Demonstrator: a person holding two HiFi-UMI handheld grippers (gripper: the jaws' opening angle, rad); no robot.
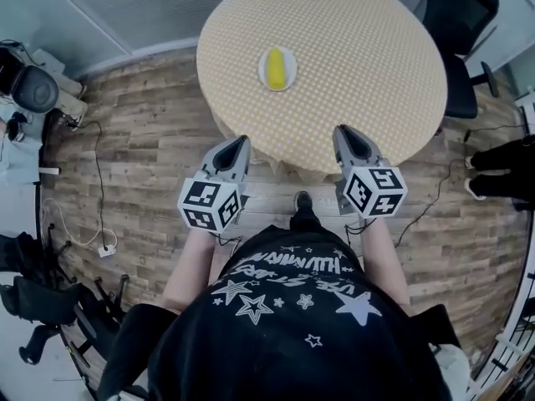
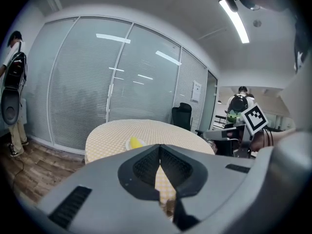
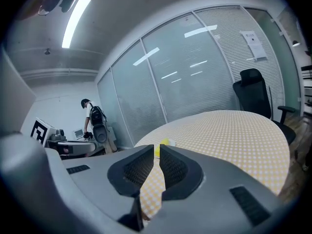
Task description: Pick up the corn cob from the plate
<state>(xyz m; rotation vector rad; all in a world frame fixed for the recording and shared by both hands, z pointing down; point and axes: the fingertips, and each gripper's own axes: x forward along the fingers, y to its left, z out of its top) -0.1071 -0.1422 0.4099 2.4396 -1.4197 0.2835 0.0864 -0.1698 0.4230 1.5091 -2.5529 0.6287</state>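
A yellow corn cob lies on a small white plate near the middle of a round table with a yellow checked cloth. Both grippers hover short of the table's near edge, pointing at it, well away from the cob. My left gripper is shut with nothing in it, and so is my right gripper. In the left gripper view the cob shows just left of the closed tips. In the right gripper view the cob sits right beyond the tips.
A black office chair stands at the table's far right. Someone's shoes are on the wooden floor at right. Cables and a power strip lie at left, with bags along the glass wall. A person with a backpack stands further off.
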